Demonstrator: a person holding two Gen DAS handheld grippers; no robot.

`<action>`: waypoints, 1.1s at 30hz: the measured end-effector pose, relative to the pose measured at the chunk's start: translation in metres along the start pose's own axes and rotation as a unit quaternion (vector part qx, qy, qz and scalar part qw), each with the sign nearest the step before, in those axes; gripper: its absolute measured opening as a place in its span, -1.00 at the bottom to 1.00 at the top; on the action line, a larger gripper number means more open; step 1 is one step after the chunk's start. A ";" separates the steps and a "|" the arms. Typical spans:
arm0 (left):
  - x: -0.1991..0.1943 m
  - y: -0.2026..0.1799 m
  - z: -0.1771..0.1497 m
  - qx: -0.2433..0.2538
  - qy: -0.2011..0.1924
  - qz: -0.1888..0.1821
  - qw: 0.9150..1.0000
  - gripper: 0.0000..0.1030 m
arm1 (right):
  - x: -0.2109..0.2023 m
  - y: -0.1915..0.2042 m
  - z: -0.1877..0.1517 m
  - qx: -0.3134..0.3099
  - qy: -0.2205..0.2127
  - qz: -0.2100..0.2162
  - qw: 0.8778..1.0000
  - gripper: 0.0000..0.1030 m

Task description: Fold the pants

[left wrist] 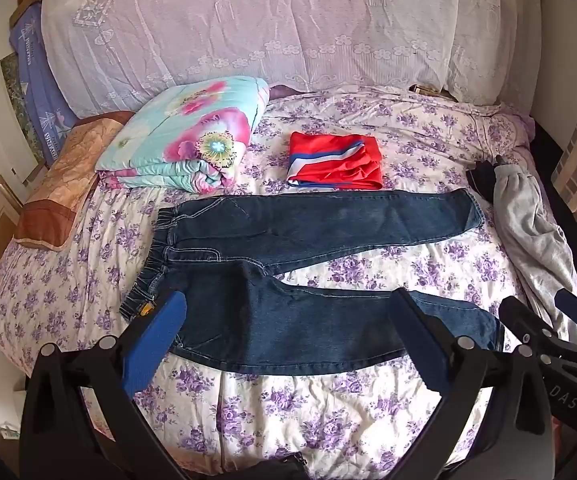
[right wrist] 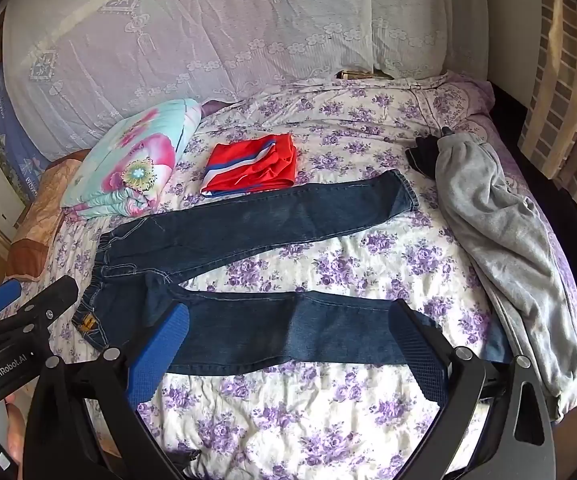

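Note:
Dark blue jeans (left wrist: 288, 248) lie flat on the floral bed, waistband to the left, the two legs spread apart in a V to the right; they also show in the right wrist view (right wrist: 248, 236). My left gripper (left wrist: 292, 308) is open and empty, hovering over the near leg close to the waistband. My right gripper (right wrist: 292, 320) is open and empty over the near leg, further right. The right gripper shows at the left view's right edge (left wrist: 548, 320), and the left gripper at the right view's left edge (right wrist: 28, 300).
A folded red garment (left wrist: 334, 162) lies behind the jeans. A folded floral quilt (left wrist: 184, 136) and a brown pillow (left wrist: 64, 176) sit at the left. Grey sweatpants (right wrist: 504, 248) lie along the bed's right side. A lace-covered headboard (left wrist: 272, 20) stands behind.

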State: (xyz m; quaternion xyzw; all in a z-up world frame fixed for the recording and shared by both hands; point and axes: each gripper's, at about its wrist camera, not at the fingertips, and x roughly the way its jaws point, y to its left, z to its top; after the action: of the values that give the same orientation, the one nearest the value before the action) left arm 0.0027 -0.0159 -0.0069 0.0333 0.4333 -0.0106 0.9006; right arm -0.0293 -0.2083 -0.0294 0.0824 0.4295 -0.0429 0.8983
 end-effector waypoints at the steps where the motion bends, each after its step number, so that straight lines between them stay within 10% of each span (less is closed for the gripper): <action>1: 0.000 -0.001 0.001 0.000 0.000 -0.001 1.000 0.92 | 0.001 -0.006 0.004 0.001 0.003 0.002 1.000 0.93; 33: 0.003 0.003 0.002 -0.009 0.005 -0.002 1.000 0.92 | 0.001 0.000 0.005 -0.004 0.005 0.002 1.000 0.93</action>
State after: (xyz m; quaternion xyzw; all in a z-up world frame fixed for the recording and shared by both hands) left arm 0.0067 -0.0128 -0.0080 0.0242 0.4377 -0.0079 0.8988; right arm -0.0252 -0.2090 -0.0270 0.0799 0.4338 -0.0393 0.8966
